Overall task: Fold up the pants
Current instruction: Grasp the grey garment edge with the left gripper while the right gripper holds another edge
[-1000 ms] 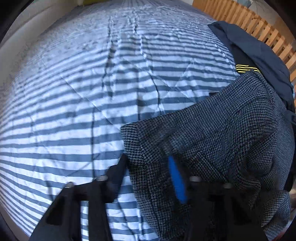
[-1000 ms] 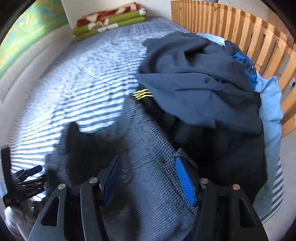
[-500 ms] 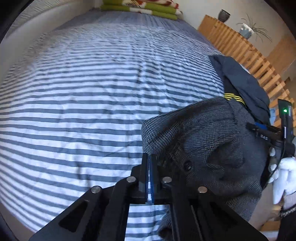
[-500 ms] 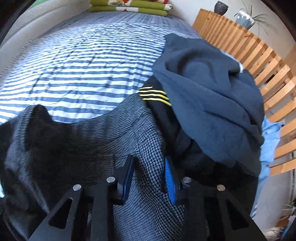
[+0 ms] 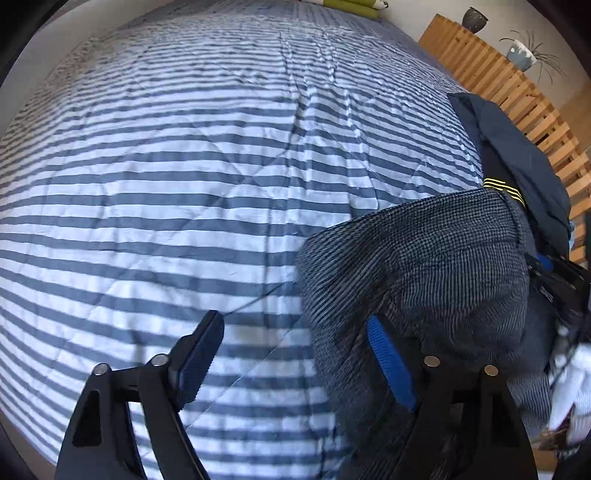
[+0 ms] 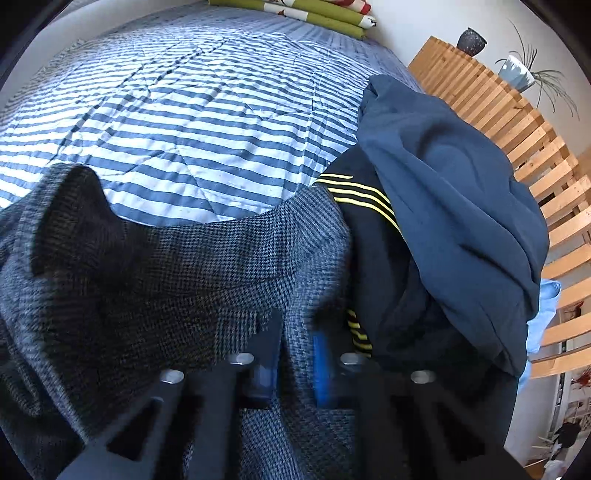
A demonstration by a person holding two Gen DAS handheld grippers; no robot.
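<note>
Bed cover (image 5: 192,173): quilted cloth in blue and white stripes, creased along its stitch lines; it fills most of both views and bears everything else.
Slatted wooden frame (image 6: 524,147): pale wood bars along the bed's right side, with a dark pot (image 6: 472,40) and a potted plant (image 6: 521,74) on top of it.
Clothes heap: a smooth navy garment (image 6: 450,192) lies draped over a black garment with thin yellow stripes (image 6: 369,221), and a bit of light blue cloth (image 6: 543,314) shows under them beside the frame. The heap sits just right of the pants and touches their edge, hemming them in on that side.
Pants (image 6: 177,266): grey and black houndstooth weave, coarse and thick, bunched in soft folds at the near right part of the bed, partly raised off the cover.
Folded blankets (image 6: 314,14): green and red, stacked at the far end of the bed.
Right gripper (image 6: 295,354): black fingers with blue pads, drawn close together on a fold of the pants, pinching the cloth between them.
Left gripper (image 5: 295,354): fingers spread wide over the striped cover; its right finger lies against the edge of the pants, and nothing is held between the pads.
</note>
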